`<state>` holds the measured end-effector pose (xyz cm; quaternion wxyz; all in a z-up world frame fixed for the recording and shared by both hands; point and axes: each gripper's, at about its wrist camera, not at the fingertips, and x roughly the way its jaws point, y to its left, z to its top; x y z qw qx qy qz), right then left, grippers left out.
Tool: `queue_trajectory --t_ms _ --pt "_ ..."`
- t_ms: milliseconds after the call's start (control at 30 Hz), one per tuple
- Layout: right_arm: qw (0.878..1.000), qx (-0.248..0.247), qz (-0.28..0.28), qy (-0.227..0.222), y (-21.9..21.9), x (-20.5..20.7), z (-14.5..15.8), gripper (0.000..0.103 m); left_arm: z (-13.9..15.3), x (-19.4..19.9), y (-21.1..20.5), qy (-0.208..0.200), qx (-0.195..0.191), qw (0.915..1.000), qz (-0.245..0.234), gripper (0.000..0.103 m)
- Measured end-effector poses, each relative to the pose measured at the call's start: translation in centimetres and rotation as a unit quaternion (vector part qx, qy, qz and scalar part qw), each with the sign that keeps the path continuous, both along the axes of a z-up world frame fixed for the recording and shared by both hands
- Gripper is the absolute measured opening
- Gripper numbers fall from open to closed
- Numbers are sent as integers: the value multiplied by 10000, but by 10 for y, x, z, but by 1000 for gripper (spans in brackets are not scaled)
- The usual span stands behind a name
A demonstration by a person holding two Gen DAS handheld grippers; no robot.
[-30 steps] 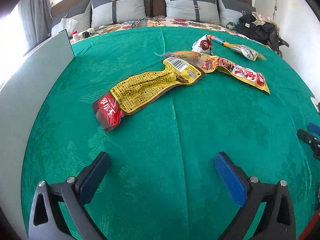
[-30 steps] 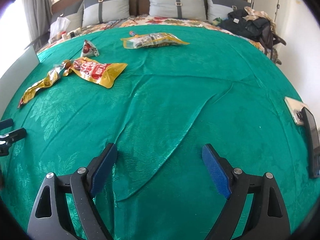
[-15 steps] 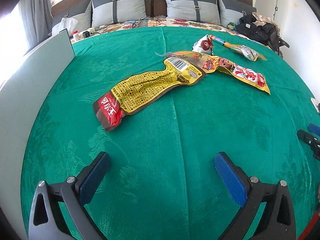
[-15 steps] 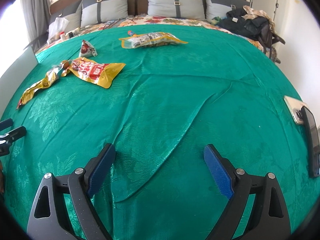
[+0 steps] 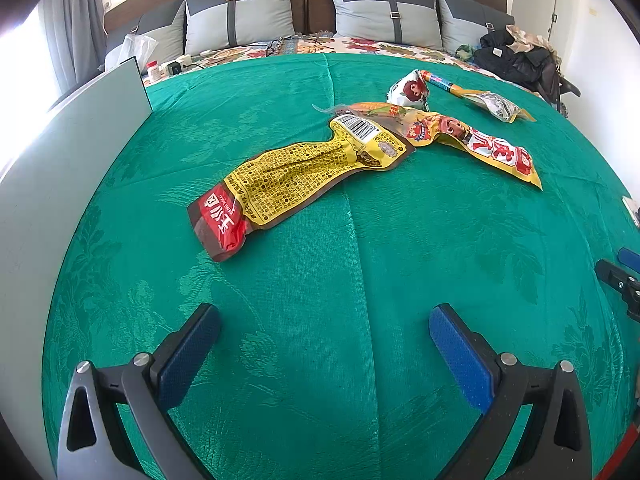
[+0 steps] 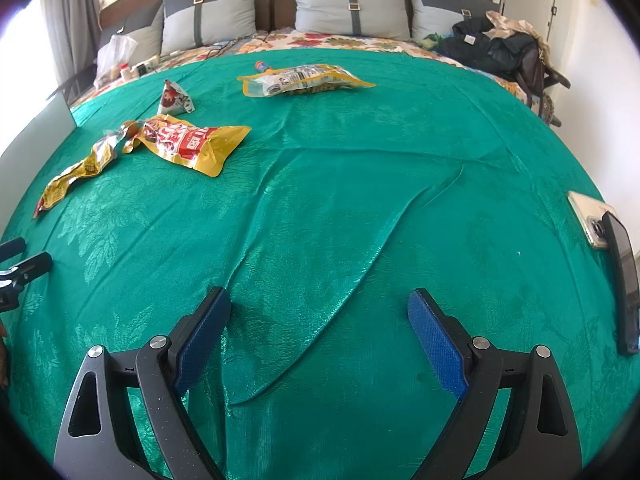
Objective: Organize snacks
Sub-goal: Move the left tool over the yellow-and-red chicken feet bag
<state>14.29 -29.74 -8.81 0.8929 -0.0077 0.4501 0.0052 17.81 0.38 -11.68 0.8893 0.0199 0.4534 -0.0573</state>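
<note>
Fingers (image 5: 456, 344) of both our grippers spread wide, grasping nothing, above the green bedspread (image 5: 360, 264); yellow snack packet (image 5: 296, 172) lies ahead.

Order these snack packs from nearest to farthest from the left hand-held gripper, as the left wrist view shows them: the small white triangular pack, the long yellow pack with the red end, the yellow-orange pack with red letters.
1. Long yellow pack with the red end, ahead, slightly left.
2. Yellow-orange pack with red letters, ahead to the right.
3. Small white triangular pack, farthest, right of centre.
</note>
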Motion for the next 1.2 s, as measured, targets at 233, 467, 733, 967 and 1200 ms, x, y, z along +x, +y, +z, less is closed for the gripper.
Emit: queue_trajectory --t_ms 233,467,733,967,1200 --pt "10000 1 0 1 0 0 0 92 0 0 0 0 2 10000 0 103" --pt "10000 2 -1 1 0 0 0 92 1 0 2 106 32 9999 -76 103" --pt "10000 11 -3 3 0 0 0 92 36 43 27 670 227 9939 -849 103" --pt "10000 12 -5 3 0 1 -1 93 20 119 24 1143 357 9885 -924 102" --pt "10000 14 -5 4 0 1 -1 93 17 100 23 948 195 9913 -893 54"
